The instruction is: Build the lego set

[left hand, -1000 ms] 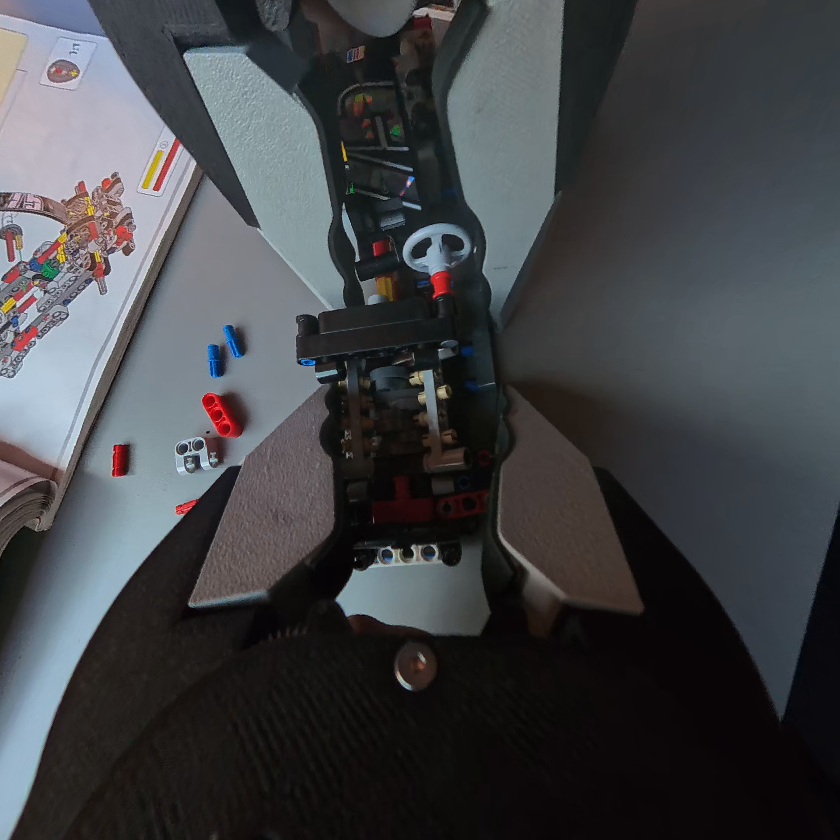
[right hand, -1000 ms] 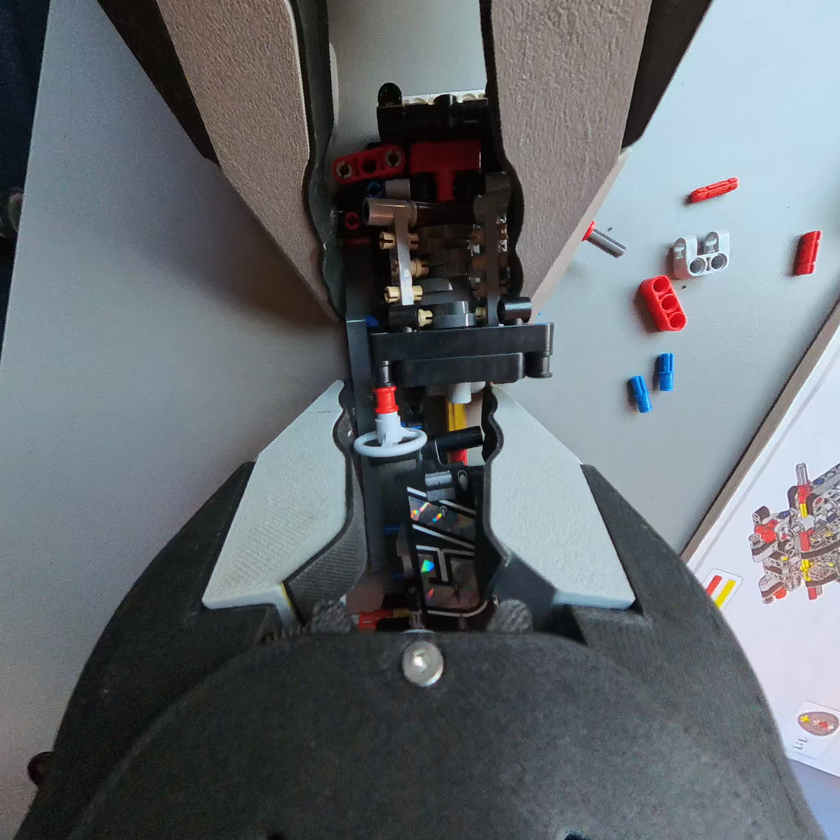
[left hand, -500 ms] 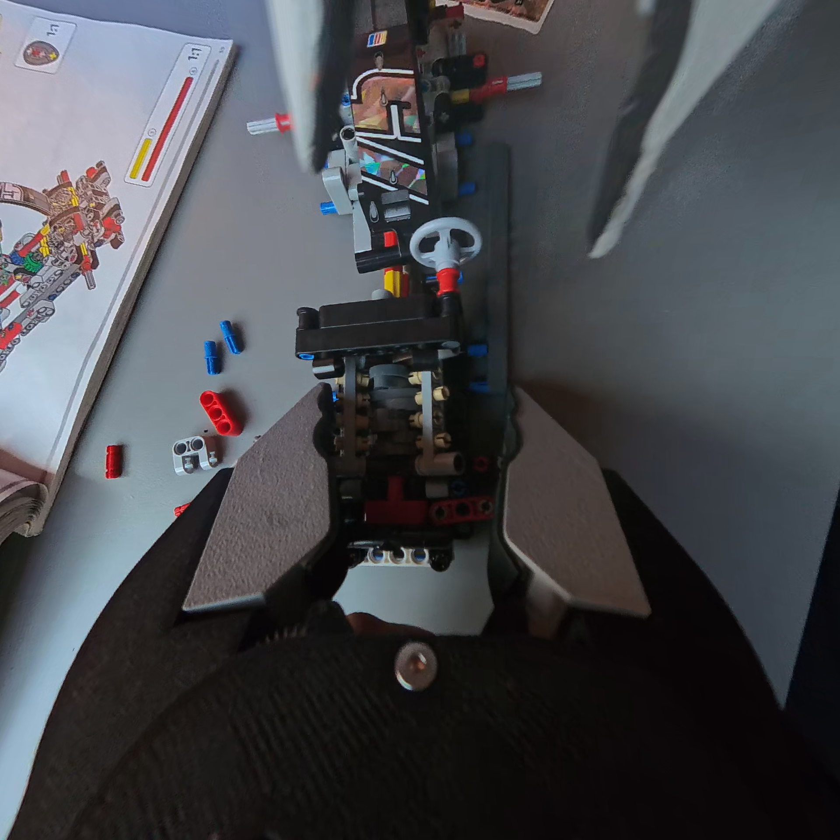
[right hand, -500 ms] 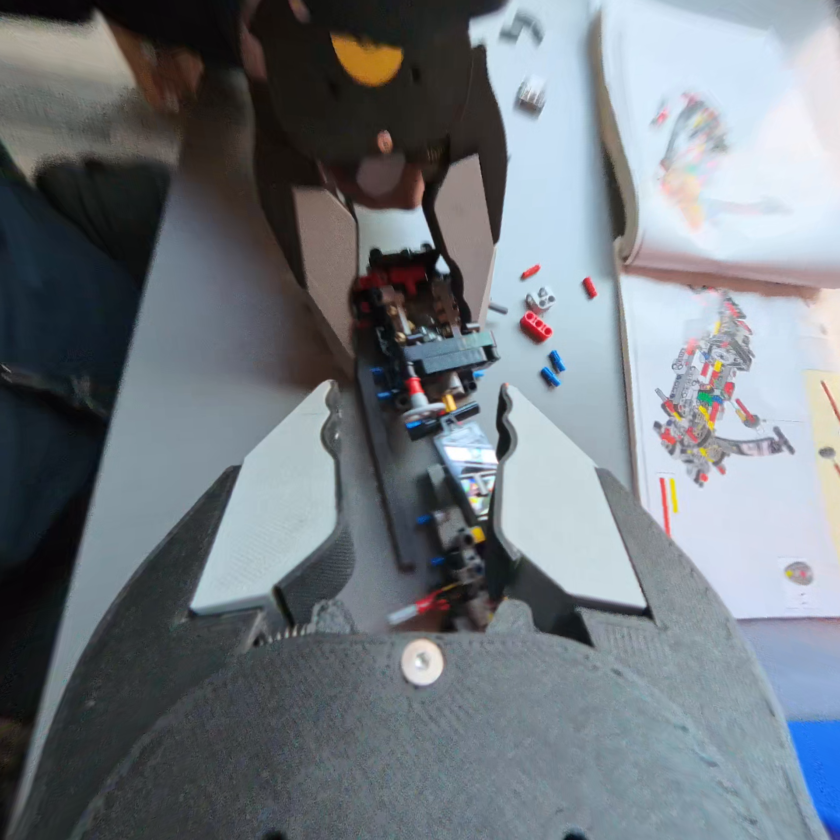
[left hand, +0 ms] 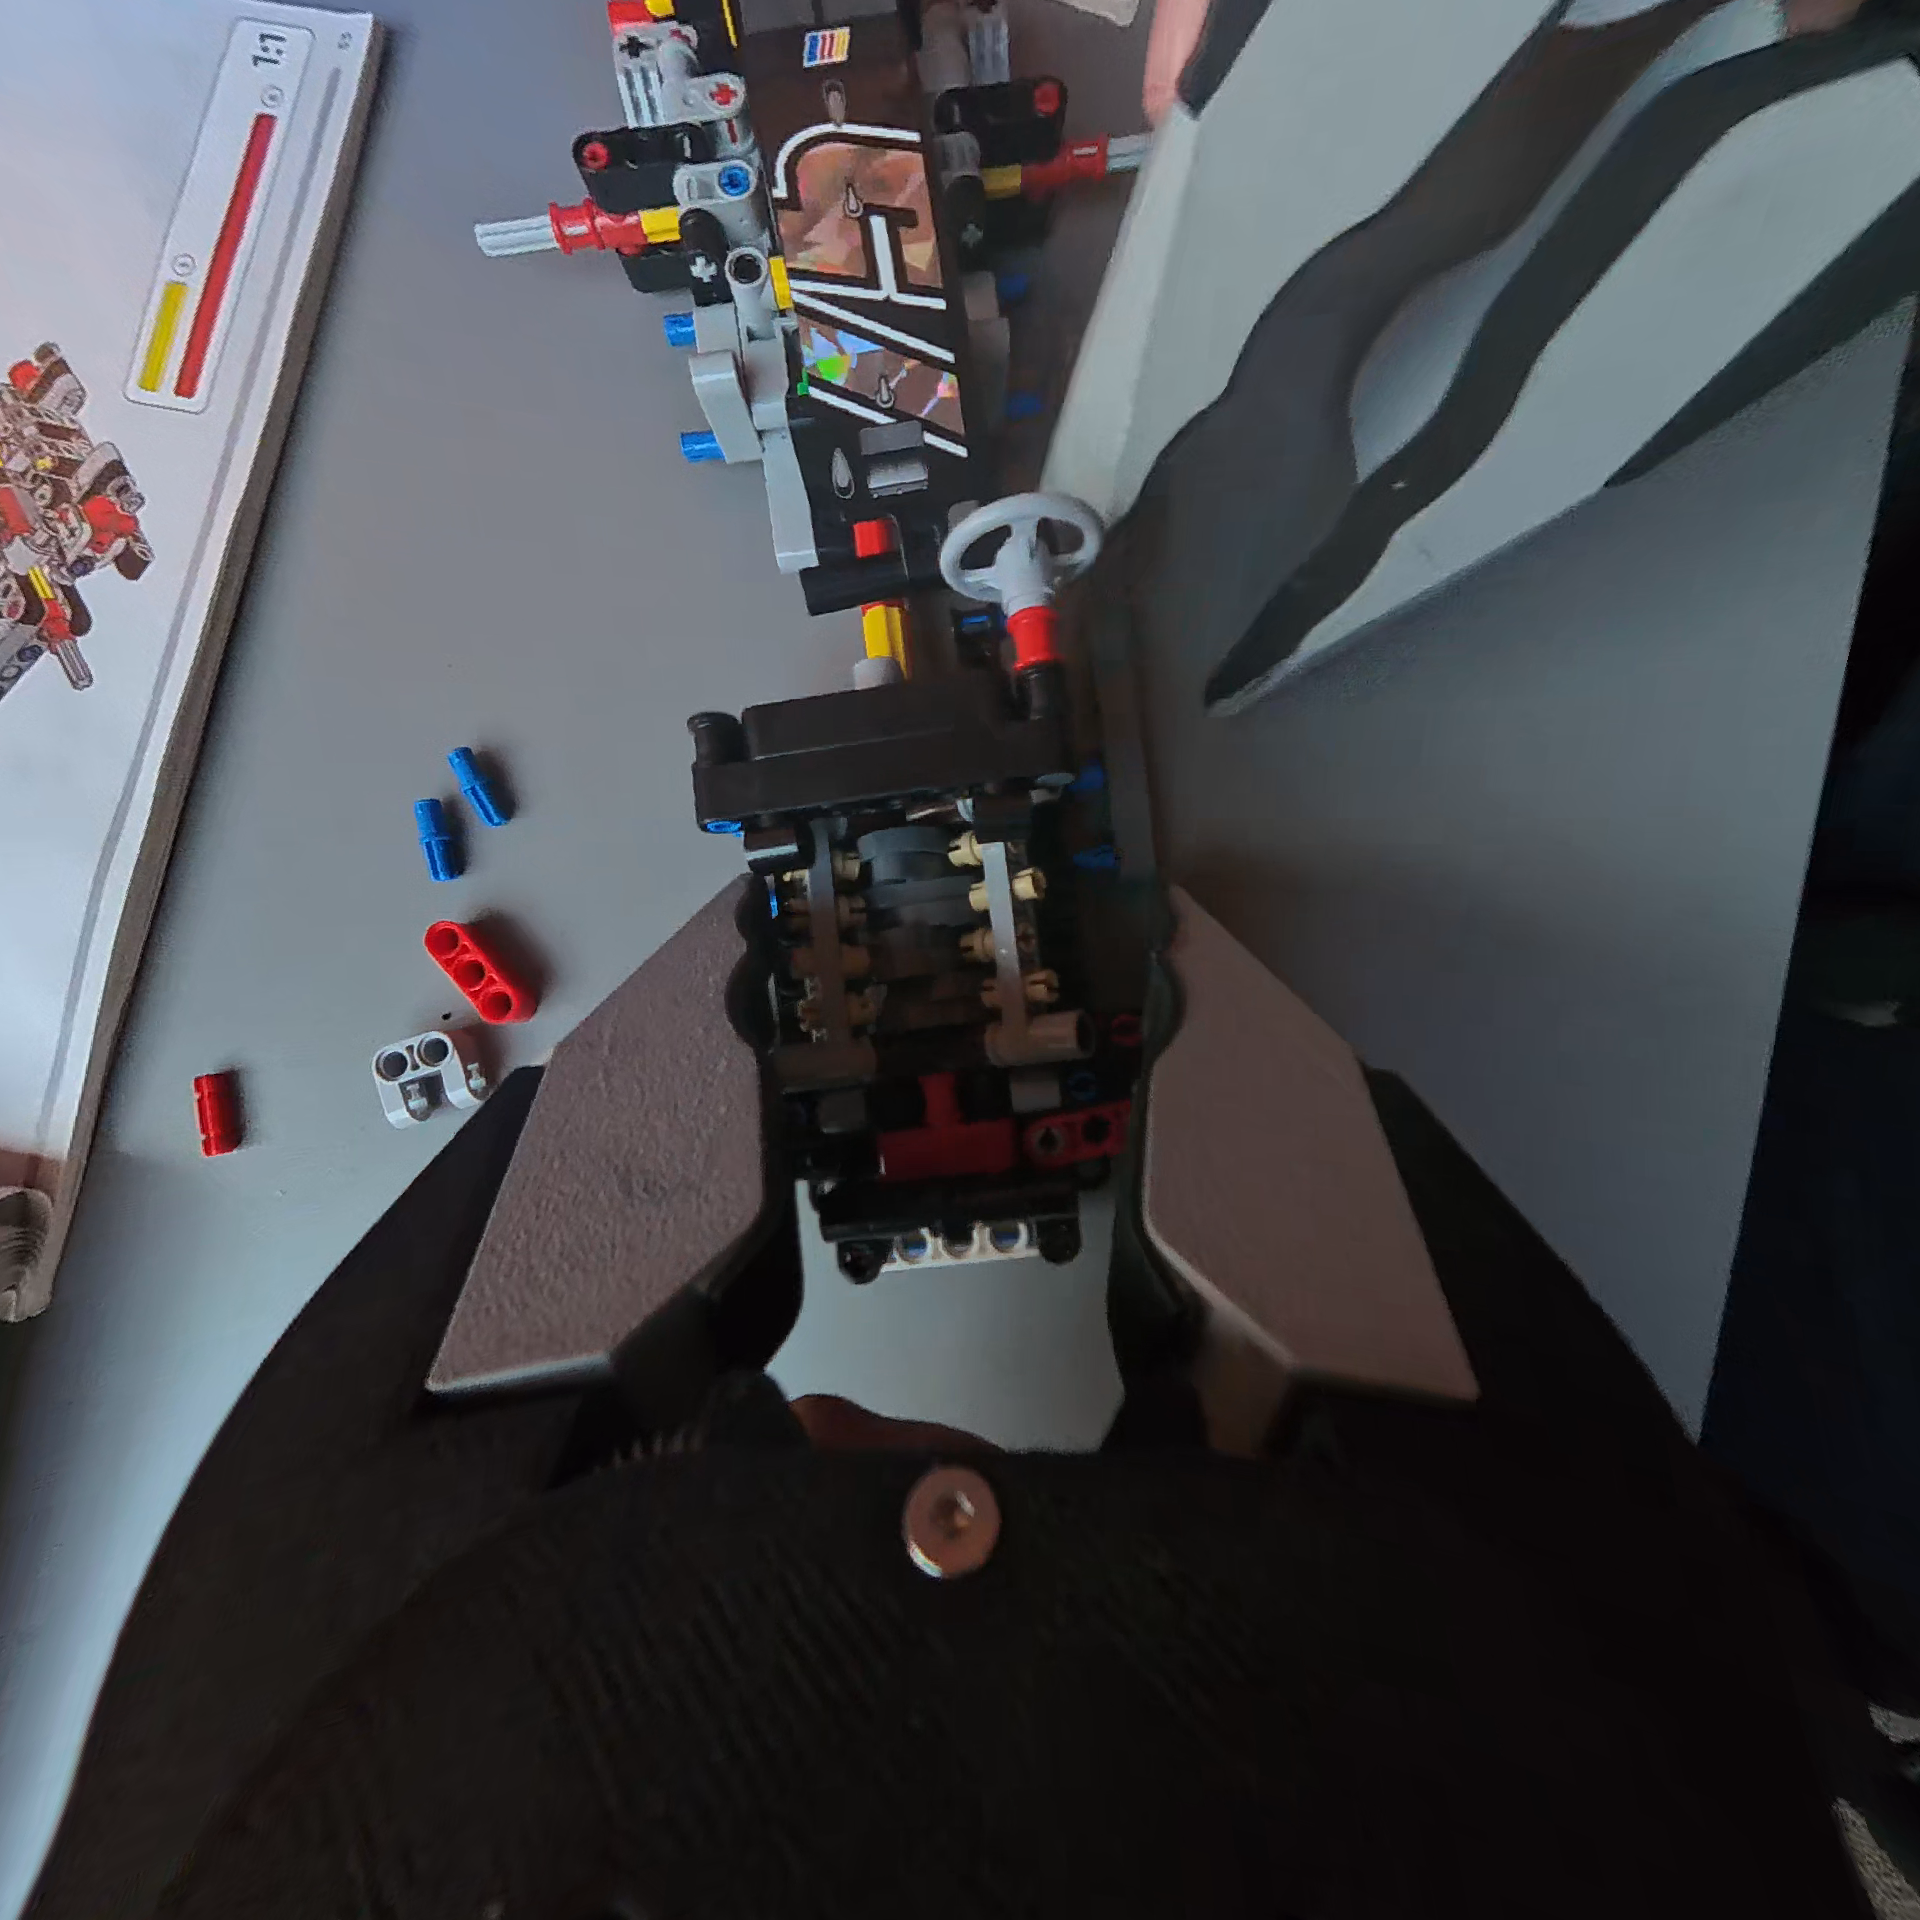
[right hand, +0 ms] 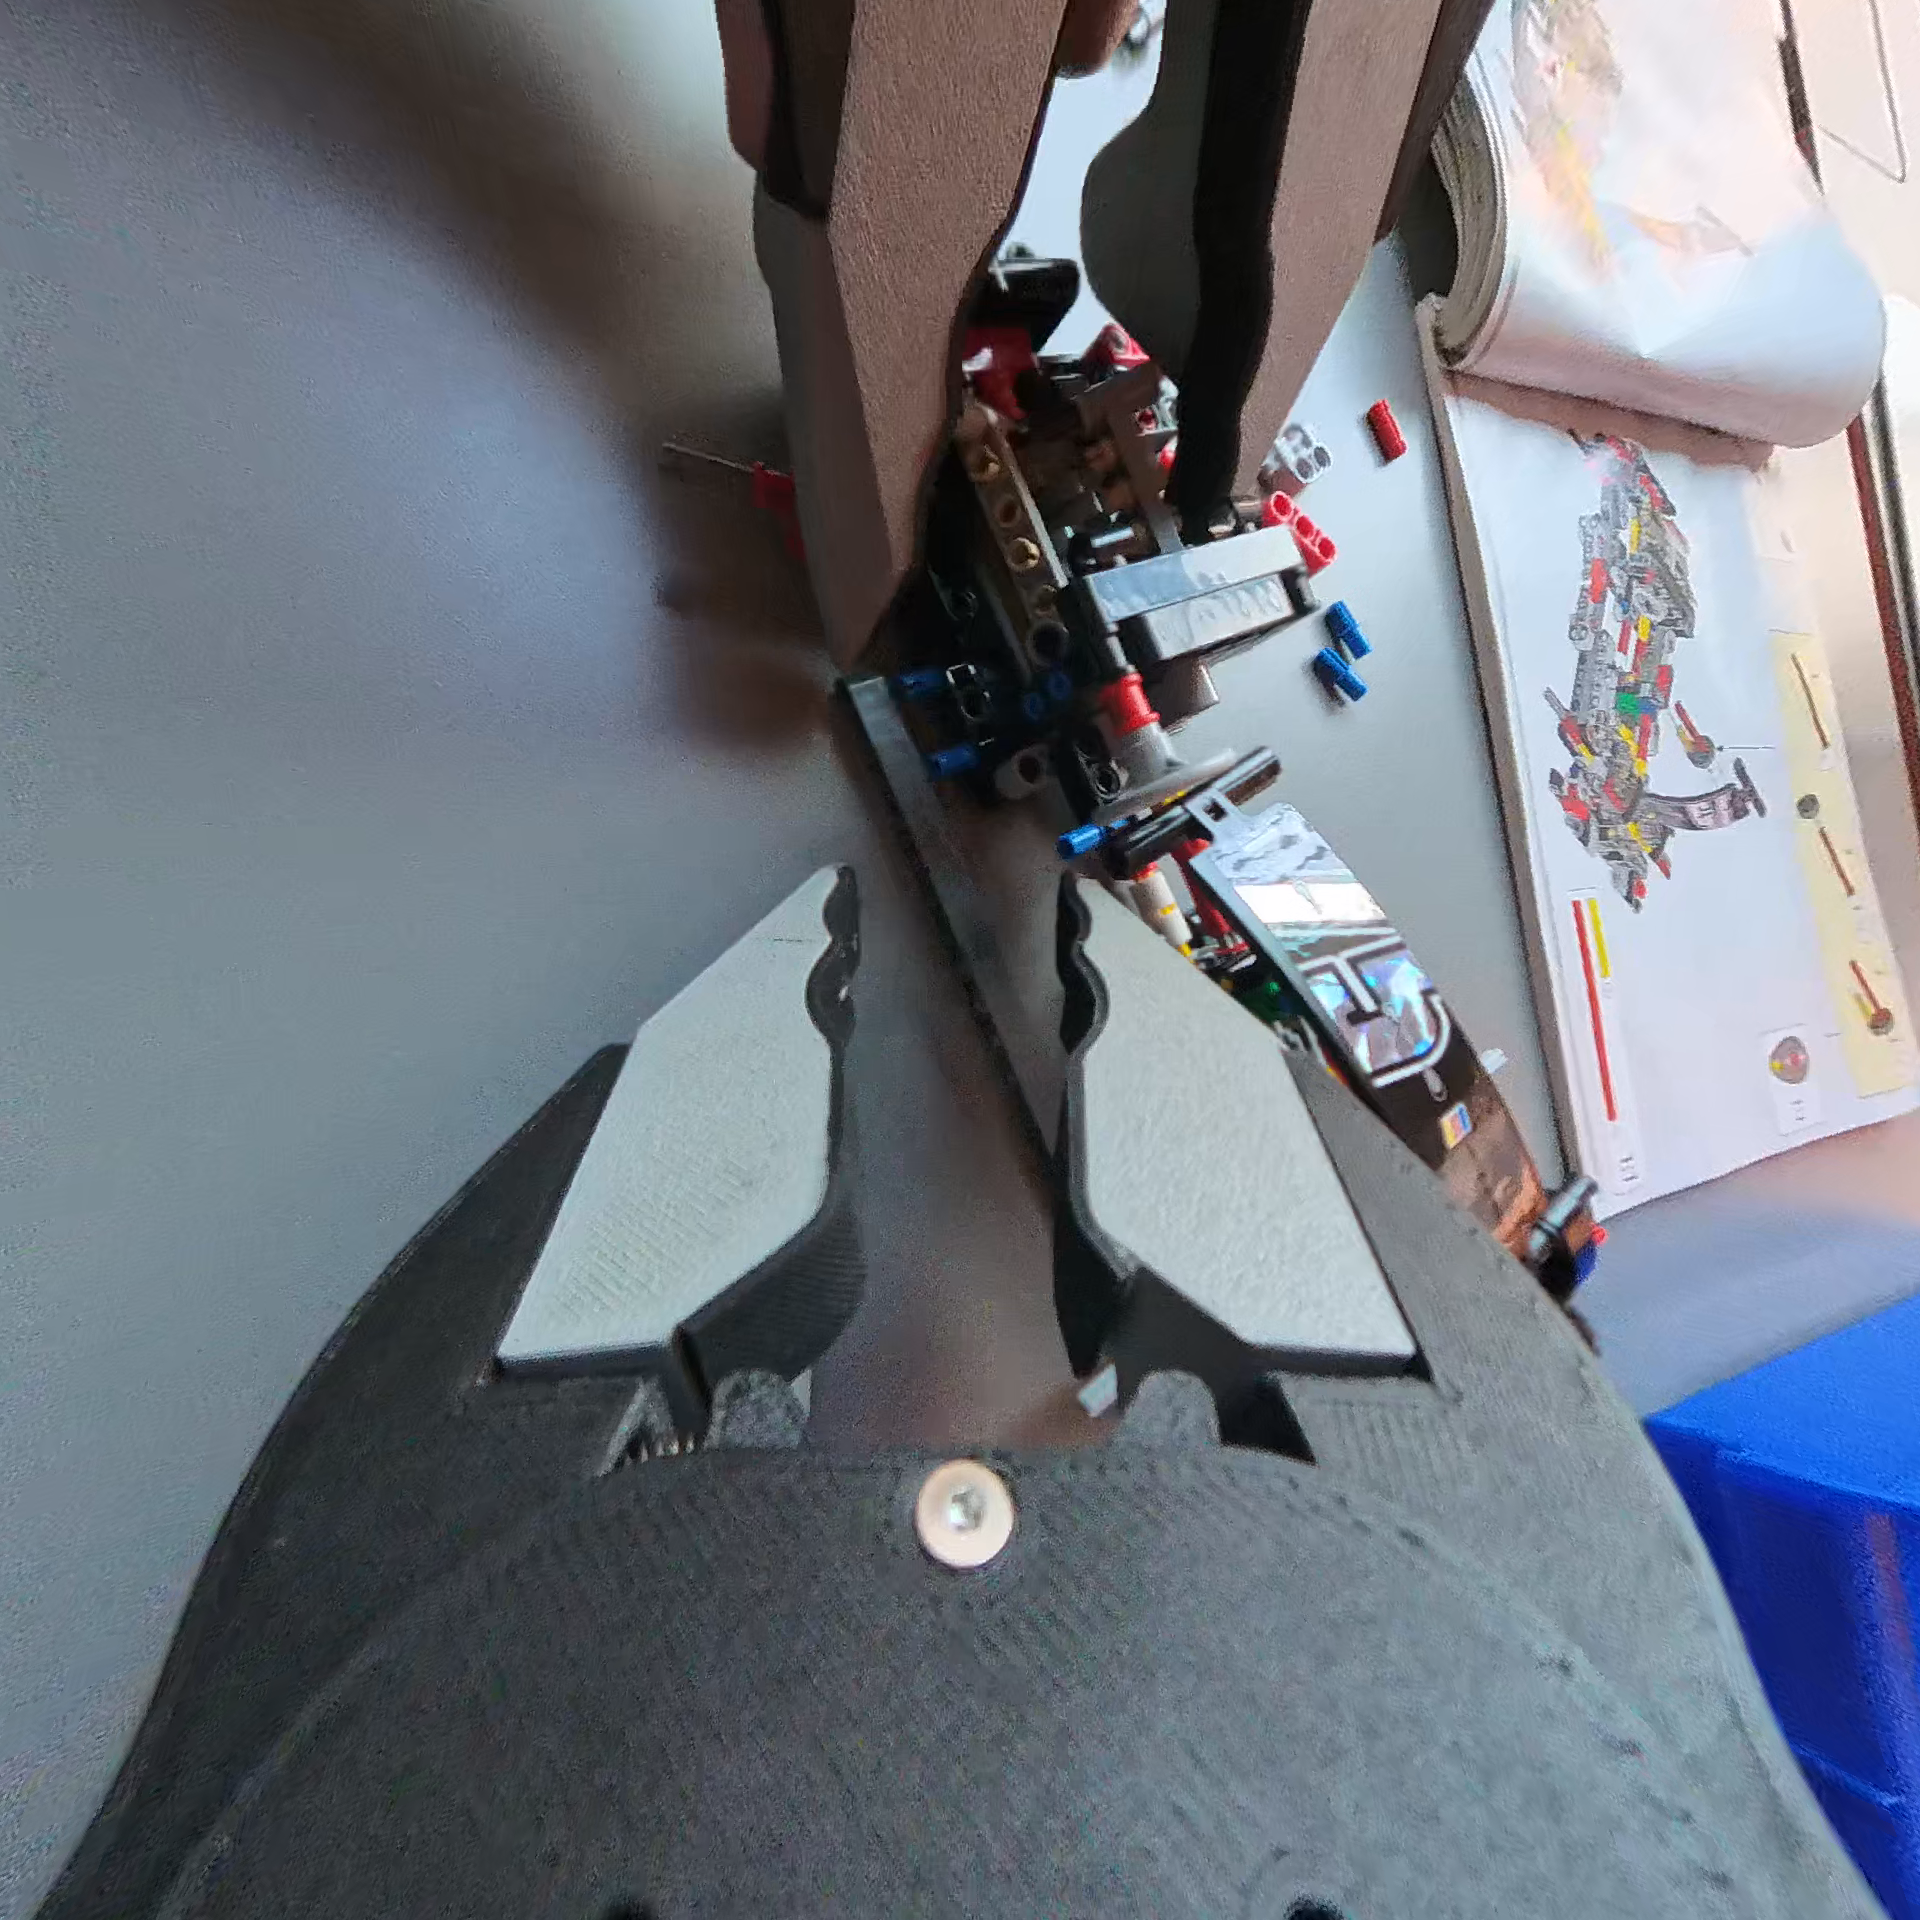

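The grey table (left hand: 436, 540) carries everything, and an open instruction booklet (left hand: 125, 520) lies at its left side in the left wrist view.

The largest thing in the middle is a long brick-built model (left hand: 914, 748), mostly black, with a shiny patterned panel (left hand: 873, 301) at its far part and a small grey steering wheel (left hand: 1020, 532) near the middle. It rests on the table.

The left gripper (left hand: 951, 997) is closed on the near end of this model: its 2 brown fingers (left hand: 644, 1122) stand on both sides of the block with tan pins, and the pads press on its sides.

The right gripper (right hand: 956, 997) comes from the opposite end (in the left wrist view it is the pale, blurred shape at the upper right). Its 2 light grey fingers (right hand: 707, 1122) stand moderately apart around the model's long black side beam (right hand: 935, 831); a gap shows on both sides of it, so nothing is gripped.

Left of the model lie loose small parts: a red 3-hole beam (left hand: 480, 971), a light grey connector (left hand: 426, 1075), 2 blue pins (left hand: 462, 810) and 1 short red pin (left hand: 216, 1114). They are apart from each other.
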Available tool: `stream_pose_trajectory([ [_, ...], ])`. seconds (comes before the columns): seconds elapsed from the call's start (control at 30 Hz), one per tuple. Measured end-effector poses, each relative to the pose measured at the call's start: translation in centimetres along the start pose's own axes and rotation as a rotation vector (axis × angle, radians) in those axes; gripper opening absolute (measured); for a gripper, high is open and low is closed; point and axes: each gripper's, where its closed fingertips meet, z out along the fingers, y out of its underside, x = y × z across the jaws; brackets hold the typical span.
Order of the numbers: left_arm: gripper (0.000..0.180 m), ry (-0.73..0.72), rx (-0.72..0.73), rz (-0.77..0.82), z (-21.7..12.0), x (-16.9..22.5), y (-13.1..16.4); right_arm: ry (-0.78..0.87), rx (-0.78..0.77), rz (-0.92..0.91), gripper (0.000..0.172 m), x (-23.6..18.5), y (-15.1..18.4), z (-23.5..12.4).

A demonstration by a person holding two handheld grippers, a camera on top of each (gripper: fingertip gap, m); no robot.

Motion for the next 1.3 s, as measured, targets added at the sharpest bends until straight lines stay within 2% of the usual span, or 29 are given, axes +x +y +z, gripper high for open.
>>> stream_pose_trajectory([
  [0.1,0.072,0.028,0.033,-0.029,-0.1,0.4,-0.2,-0.084,0.016,0.011,0.019,-0.4,0.1,0.0],
  [0.2,0.072,0.030,0.048,-0.040,-0.2,0.4,-0.1,-0.146,0.027,0.037,0.010,-0.4,0.2,0.6],
  [0.33,0.058,0.016,0.043,-0.047,-0.3,0.0,0.0,-0.230,0.035,0.044,0.006,-1.6,-0.2,0.6],
  [0.47,0.058,0.005,-0.002,-0.031,-0.3,0.1,0.2,-0.140,0.025,0.036,0.006,-1.9,0.4,-0.2],
  [0.57,0.058,0.008,0.002,-0.047,-0.2,0.2,0.1,-0.109,0.047,0.065,0.027,-2.5,0.8,-1.7],
  [0.67,0.057,0.019,0.023,-0.077,-0.3,0.3,0.0,-0.044,0.096,0.109,0.029,-2.1,1.8,-5.1],
  [0.8,0.056,0.070,0.020,-0.108,-0.6,0.6,0.1,0.084,0.118,0.311,0.041,1.2,6.4,-9.1],
  [0.87,0.055,0.118,0.030,-0.164,-0.8,0.5,-0.2,0.100,0.066,0.354,0.060,1.9,8.5,-9.2],
  [0.9,0.054,0.153,0.037,-0.198,-1.0,0.5,-0.3,0.120,0.046,0.338,0.062,2.1,8.9,-9.1],
  [1.0,0.043,0.301,0.095,-0.321,-1.7,0.5,-1.1,0.146,0.087,0.281,0.062,1.8,7.6,-8.8],
  [1.07,0.040,0.407,0.118,-0.399,-2.2,0.5,-1.3,0.172,0.057,0.194,0.058,1.1,7.2,-8.5],
  [1.13,0.040,0.392,0.117,-0.380,-2.3,0.0,-1.0,0.169,0.050,0.080,0.047,-0.4,5.5,-7.7],
  [1.2,0.034,0.362,0.121,-0.357,-2.1,0.1,-0.9,0.110,0.044,0.051,0.053,-1.8,3.9,-6.4],
  [1.27,0.027,0.362,0.150,-0.359,-2.0,0.3,-1.1,0.087,0.065,0.029,0.050,-2.1,2.8,-5.7],
  [1.3,0.019,0.337,0.150,-0.356,-1.8,0.1,-0.9,0.076,0.076,0.031,0.049,-2.0,2.7,-5.5],
])
